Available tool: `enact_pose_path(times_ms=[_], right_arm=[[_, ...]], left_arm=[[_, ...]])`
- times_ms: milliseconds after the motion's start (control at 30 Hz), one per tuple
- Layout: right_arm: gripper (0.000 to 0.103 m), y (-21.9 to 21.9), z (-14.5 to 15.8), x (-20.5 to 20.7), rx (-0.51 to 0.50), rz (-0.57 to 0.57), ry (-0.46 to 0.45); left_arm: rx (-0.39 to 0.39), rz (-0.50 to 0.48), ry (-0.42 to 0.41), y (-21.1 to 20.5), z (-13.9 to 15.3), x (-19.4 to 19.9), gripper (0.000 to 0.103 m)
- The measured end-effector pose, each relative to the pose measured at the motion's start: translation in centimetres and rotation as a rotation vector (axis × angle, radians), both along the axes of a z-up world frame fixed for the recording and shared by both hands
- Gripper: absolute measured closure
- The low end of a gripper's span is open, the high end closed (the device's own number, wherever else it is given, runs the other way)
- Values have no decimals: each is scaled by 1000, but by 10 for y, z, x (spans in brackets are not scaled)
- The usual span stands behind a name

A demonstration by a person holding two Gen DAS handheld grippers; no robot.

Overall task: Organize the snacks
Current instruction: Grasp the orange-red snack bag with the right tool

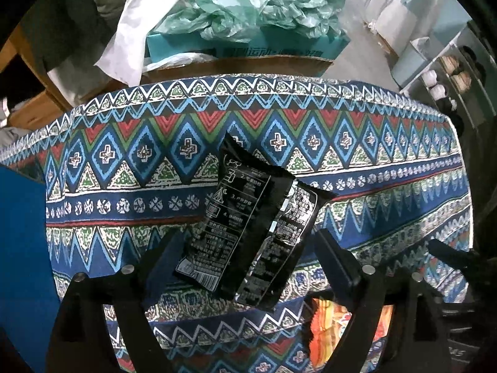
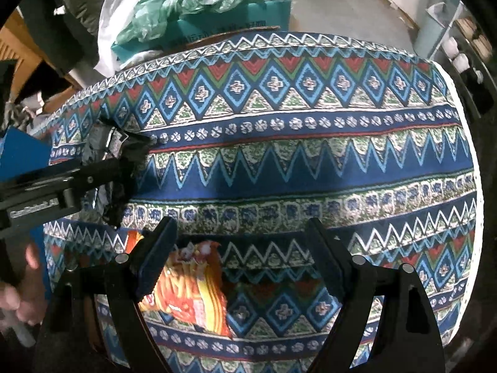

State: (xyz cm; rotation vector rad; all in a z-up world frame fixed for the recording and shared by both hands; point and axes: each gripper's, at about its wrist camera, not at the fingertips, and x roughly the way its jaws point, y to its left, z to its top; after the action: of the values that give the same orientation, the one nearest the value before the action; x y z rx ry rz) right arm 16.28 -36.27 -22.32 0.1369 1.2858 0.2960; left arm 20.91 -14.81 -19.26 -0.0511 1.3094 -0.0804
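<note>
A black snack packet (image 1: 248, 217) with white print lies flat on the patterned tablecloth (image 1: 388, 186). My left gripper (image 1: 250, 236) points down over it. The jaws stand wide, one on each side of the packet, and the pads do not press on it. An orange and yellow snack packet (image 2: 192, 292) lies on the cloth near the front edge. My right gripper (image 2: 241, 222) hangs open above it, and the packet sits close to the left finger (image 2: 155, 264). In the right wrist view the left gripper (image 2: 118, 171) and the black packet (image 2: 105, 143) show at the left.
Behind the table stands a teal box (image 1: 236, 46) heaped with green plastic bags (image 1: 248, 9), beside a white bag (image 1: 130, 40) and cardboard boxes. A blue object (image 1: 21, 248) sits at the left. Shelves with white cups (image 1: 435, 84) stand at the right. A hand (image 2: 18, 295) shows at lower left.
</note>
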Motion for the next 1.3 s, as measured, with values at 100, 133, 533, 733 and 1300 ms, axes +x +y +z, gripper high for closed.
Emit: enact_pose_path(times_ms=[100,133,533,733,1300], right_arm=[[19,-4,4,-6,18,-12,13],[19,-12,7,-9,22,-13,17],[19,7,11,-14,45,145,-4],[19,38,16,-20,65,311,-45],[19,84,-6,-42,6,648,5]], left_arm=[[18,-15,-8,-4,-2,0,14],[28,-21,-12,-5,-3,1,14],[62,-75,-33,-8,-16,-5,25],[24,-24,-27,8,-8,-7,35],[24,21,-31,54,12,-58,35]])
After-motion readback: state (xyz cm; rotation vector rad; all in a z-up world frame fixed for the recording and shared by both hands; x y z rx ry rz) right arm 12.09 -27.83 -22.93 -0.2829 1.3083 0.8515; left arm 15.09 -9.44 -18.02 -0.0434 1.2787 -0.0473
